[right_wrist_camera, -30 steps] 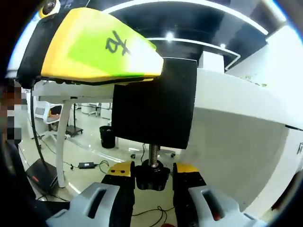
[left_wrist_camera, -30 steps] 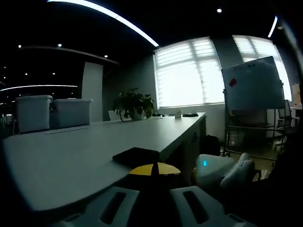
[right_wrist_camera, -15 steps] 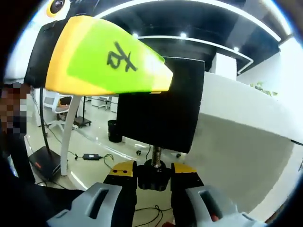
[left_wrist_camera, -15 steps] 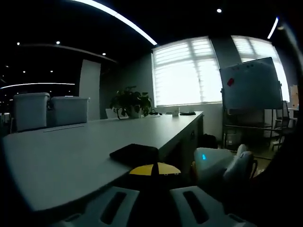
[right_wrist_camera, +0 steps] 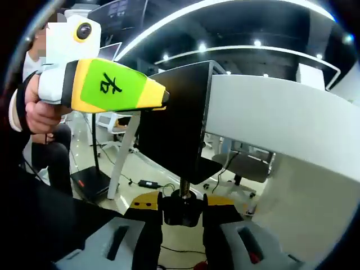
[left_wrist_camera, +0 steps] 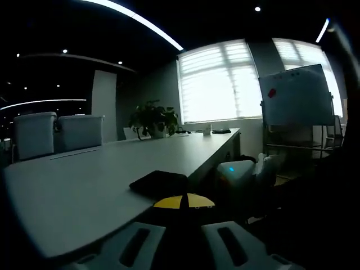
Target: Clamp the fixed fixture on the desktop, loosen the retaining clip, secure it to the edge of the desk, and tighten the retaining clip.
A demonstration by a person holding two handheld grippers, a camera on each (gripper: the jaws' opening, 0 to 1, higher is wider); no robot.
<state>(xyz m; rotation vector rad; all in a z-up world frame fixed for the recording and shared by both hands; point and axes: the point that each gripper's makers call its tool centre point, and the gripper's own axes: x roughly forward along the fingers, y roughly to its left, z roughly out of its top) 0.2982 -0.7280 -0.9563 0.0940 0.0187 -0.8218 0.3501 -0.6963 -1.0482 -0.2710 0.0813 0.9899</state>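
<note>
Left gripper view: a long pale desk (left_wrist_camera: 84, 185) runs away from the camera toward two bright shuttered windows (left_wrist_camera: 220, 84). The room is dim, with strip lights on a dark ceiling. Two light storage boxes (left_wrist_camera: 56, 135) stand at the far left of the desk, a potted plant (left_wrist_camera: 152, 119) near its far end, and a whiteboard (left_wrist_camera: 293, 95) on a stand to the right. The flat black top plate of the clamp (left_wrist_camera: 159, 183) lies on the desk at its near edge. The left gripper (left_wrist_camera: 183, 216) sits just below it, its yellow-tipped fingers drawn together on something dark; what exactly they pinch is hard to make out. To the right, beside the desk edge, the body of the right gripper (left_wrist_camera: 242, 174) shows, pale with a small blue light.

Right gripper view: the camera looks up from under the desk (right_wrist_camera: 281, 129), whose white edge and underside curve across the right. The clamp (right_wrist_camera: 177, 129) is seen as a black bracket wrapped over that edge, with a threaded screw coming down to a black knob (right_wrist_camera: 181, 209). The right gripper (right_wrist_camera: 181, 211) has its fingers closed narrowly on this knob. The left gripper (right_wrist_camera: 107, 87), yellow and green with a black mark, reaches in from the left, held by a hand (right_wrist_camera: 39, 109), its tip at the bracket's top. Below are a shiny floor, desk legs, cables and a chair (right_wrist_camera: 242, 166).
</note>
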